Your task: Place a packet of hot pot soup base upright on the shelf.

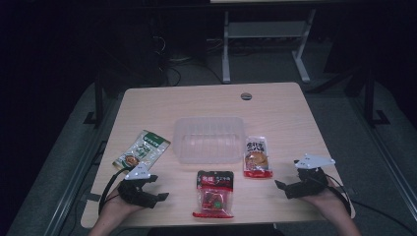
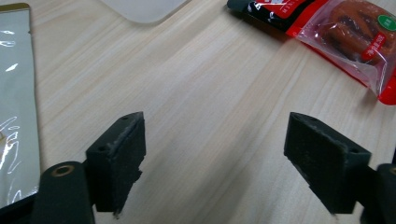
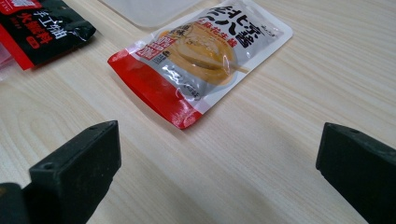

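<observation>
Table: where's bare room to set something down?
Free: the far strip of the table beyond the clear tray, plus both far corners. Crowded: the near half, with the green packet, red packet, white-and-red packet, left gripper, right gripper.

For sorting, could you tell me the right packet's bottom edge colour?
Red, on the white packet; right gripper view shows it best.

Lab or office: dark room, light wood desk (image 1: 206, 101), white desk frame (image 1: 265, 44), floor cables (image 1: 172, 69).
</observation>
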The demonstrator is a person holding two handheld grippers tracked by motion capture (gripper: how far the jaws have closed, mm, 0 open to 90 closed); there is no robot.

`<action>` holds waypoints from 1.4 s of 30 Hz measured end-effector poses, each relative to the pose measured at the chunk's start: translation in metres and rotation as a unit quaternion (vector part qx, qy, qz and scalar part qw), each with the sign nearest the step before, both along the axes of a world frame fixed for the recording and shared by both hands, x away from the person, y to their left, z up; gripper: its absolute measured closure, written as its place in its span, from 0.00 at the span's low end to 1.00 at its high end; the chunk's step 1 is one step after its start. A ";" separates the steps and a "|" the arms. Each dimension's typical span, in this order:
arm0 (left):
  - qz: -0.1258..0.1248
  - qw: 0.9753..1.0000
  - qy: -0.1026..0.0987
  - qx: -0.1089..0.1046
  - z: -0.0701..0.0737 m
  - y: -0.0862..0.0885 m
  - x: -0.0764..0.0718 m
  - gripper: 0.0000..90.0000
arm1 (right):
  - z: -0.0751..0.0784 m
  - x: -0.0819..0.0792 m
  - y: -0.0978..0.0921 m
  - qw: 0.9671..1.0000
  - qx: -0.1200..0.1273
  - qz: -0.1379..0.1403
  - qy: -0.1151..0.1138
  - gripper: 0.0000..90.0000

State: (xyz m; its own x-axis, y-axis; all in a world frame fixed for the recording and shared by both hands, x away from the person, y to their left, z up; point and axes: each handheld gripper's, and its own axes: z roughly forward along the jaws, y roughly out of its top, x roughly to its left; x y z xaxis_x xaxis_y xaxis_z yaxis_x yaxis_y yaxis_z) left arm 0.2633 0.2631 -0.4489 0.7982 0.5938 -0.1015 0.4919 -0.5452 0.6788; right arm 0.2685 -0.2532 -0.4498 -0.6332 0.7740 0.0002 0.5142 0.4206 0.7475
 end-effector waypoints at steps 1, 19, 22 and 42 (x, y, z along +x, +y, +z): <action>0.005 1.000 0.004 -0.005 0.000 -0.001 0.000 0.25 | 0.000 0.000 0.000 1.000 -0.003 0.001 0.000 0.00; -0.068 0.997 0.019 -0.031 0.014 -0.040 -0.007 0.94 | -0.001 0.001 0.002 1.000 -0.001 0.011 0.004 0.00; -0.080 0.996 0.020 -0.037 0.017 -0.049 -0.008 0.99 | -0.001 0.001 0.003 1.000 -0.001 0.011 0.007 0.00; -0.144 0.988 0.044 -0.033 0.007 -0.101 -0.017 1.00 | -0.002 0.001 0.004 1.000 -0.001 0.013 0.006 0.00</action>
State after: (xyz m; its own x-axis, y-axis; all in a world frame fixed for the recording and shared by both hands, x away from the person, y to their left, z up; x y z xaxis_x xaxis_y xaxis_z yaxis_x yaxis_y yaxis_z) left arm 0.2465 0.1623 -0.4418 0.9195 0.3329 -0.2090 0.3814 -0.6270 0.6793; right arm 0.2694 -0.2488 -0.4517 -0.6529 0.7574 0.0066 0.5117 0.4347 0.7411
